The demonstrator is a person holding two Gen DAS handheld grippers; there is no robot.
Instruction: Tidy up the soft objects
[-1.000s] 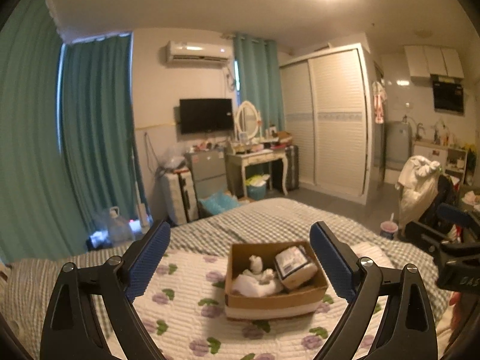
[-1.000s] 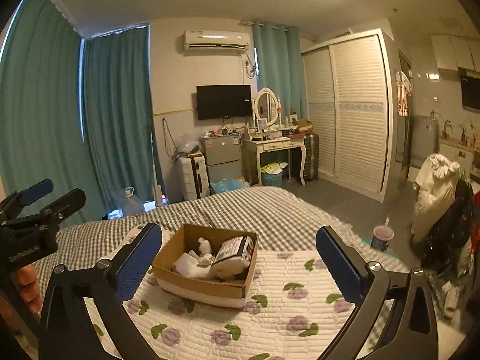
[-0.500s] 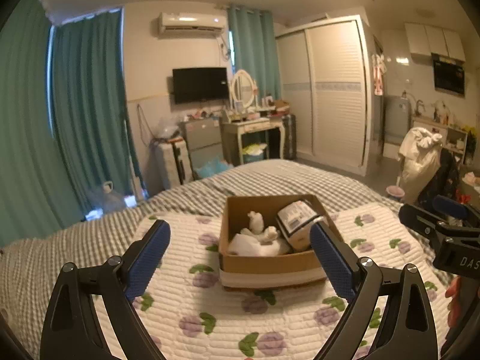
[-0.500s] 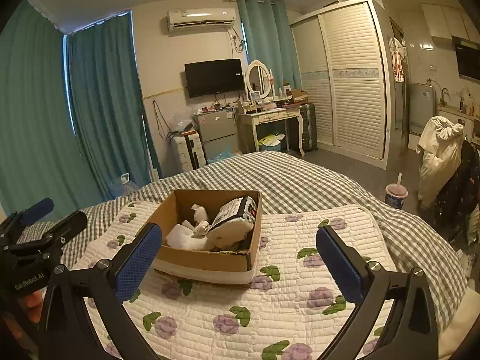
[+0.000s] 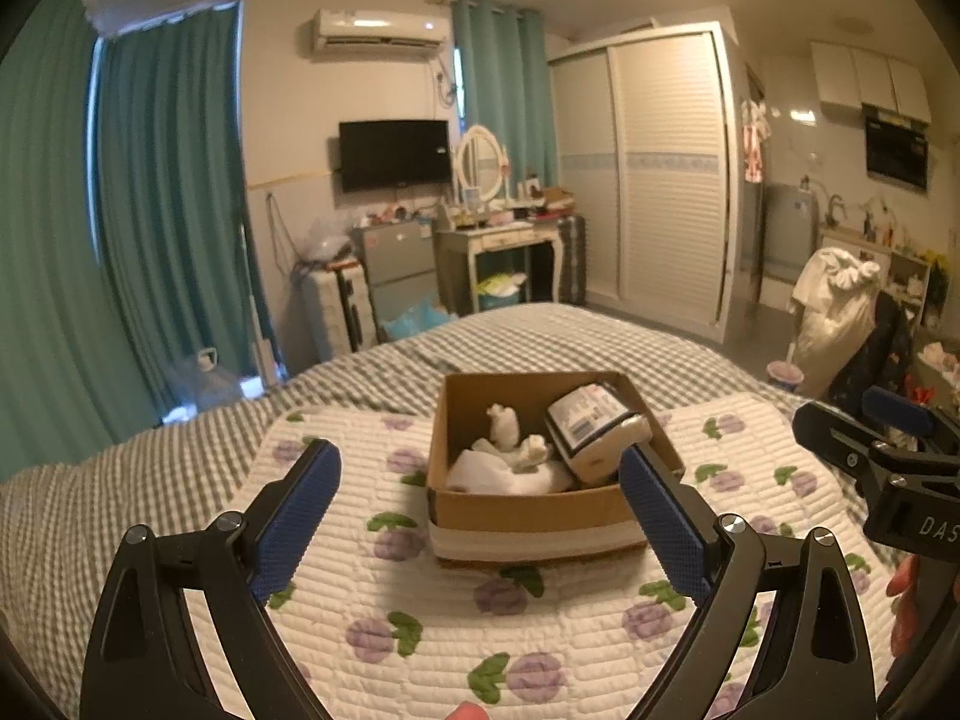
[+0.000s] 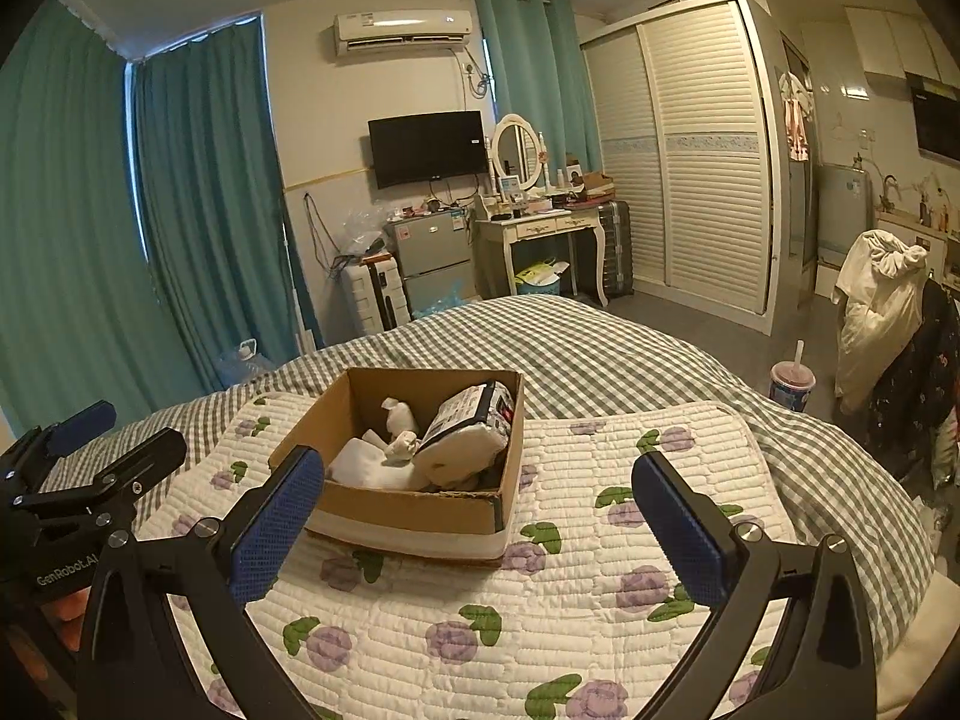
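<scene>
A brown cardboard box (image 5: 528, 516) (image 6: 414, 516) sits on a white quilt with purple flowers (image 5: 420, 630) (image 6: 540, 618) on the bed. Inside it lie a white plush toy (image 5: 510, 462) (image 6: 390, 450) and a white soft pack with a printed label (image 5: 594, 426) (image 6: 468, 432). My left gripper (image 5: 480, 516) is open and empty, held above the quilt just in front of the box. My right gripper (image 6: 480, 516) is open and empty, in front of the box and to its right. Each gripper shows at the edge of the other's view.
The bed has a grey checked cover (image 6: 600, 354). Beyond it stand a dressing table (image 6: 540, 234), a small fridge (image 6: 432, 258), a suitcase (image 6: 372, 294), teal curtains and a white wardrobe (image 6: 690, 150). A drink cup (image 6: 792, 387) and a chair piled with clothes (image 6: 882, 306) stand at right.
Both grippers have tilted down and moved closer to the box, which now sits larger and lower in both views. Both stay open and empty.
</scene>
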